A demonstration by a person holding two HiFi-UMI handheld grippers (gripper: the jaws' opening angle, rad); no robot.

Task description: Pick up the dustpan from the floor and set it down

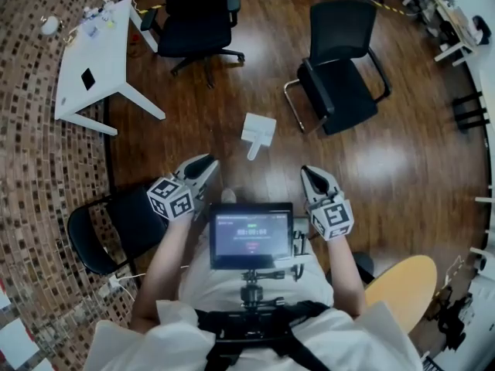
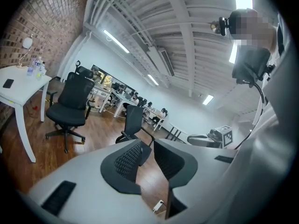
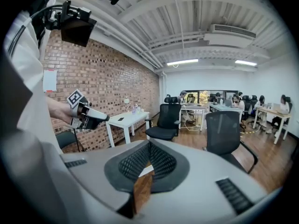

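Wooden floor carries the dustpan, ahead of and between both grippers, untouched. Your left gripper is slightly parted, empty; your right gripper is clenched on nothing. Likely step: approach; open wider, then lower onto the handle.

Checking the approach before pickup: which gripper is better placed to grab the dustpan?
Left, probably. The left gripper sits nearer the dustpan and angles toward its handle, jaws slightly apart and empty; the right gripper is shut.
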